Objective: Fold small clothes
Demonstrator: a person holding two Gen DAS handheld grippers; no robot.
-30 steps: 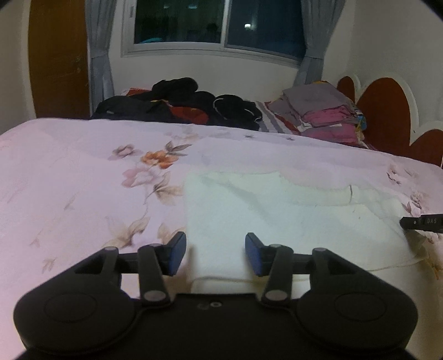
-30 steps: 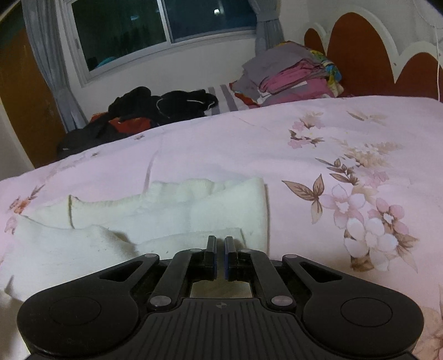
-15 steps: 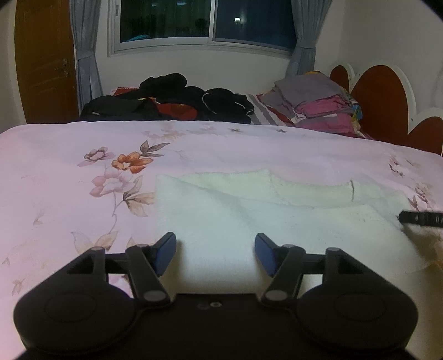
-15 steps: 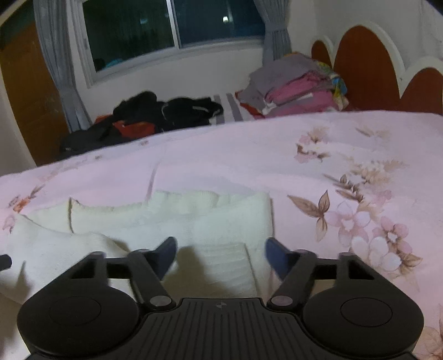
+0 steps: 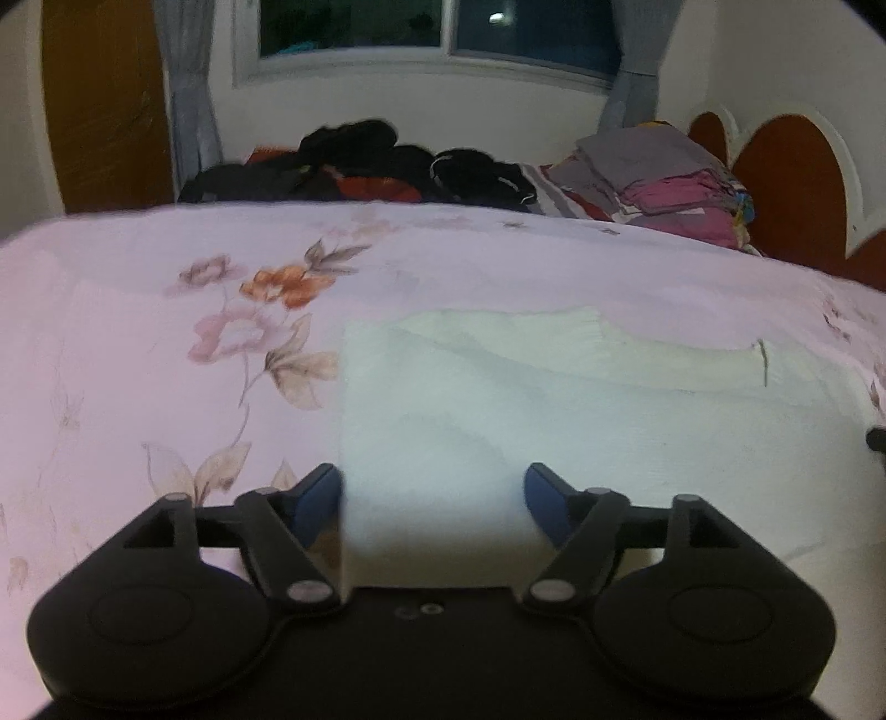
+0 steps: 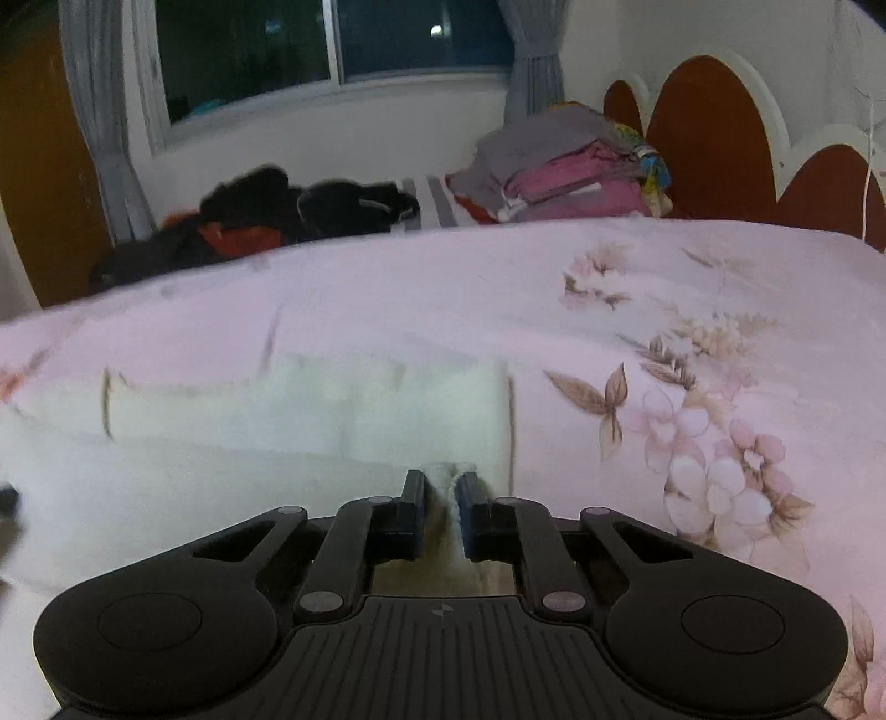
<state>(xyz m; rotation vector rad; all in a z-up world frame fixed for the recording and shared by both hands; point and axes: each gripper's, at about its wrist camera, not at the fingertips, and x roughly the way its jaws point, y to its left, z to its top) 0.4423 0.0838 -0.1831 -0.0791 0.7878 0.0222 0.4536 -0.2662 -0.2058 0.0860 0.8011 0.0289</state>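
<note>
A cream-white knitted garment [image 5: 554,399] lies spread flat on the pink floral bedspread [image 5: 166,343]. My left gripper [image 5: 431,479] hangs low over the garment's near left corner. Its jaws are opening wide, the cloth lies between the blue pads, and they do not press it. In the right wrist view the same garment [image 6: 277,421] stretches leftward. My right gripper [image 6: 441,477] is closing at the near right edge, and a raised ridge of white cloth is pinched between its pads. The right gripper's fingertip [image 5: 875,440] shows at the edge of the left view.
At the far side of the bed lie a heap of dark clothes [image 5: 360,160] and a stack of folded grey and pink clothes [image 5: 653,177]. A red-brown scalloped headboard [image 6: 709,138] is on the right. Behind are a window [image 5: 443,27], curtains and a wooden door [image 5: 105,99].
My left gripper has opened wider and sunk closer to the garment's near left corner. My right gripper opened wide, then closed on a fold of the white cloth.
</note>
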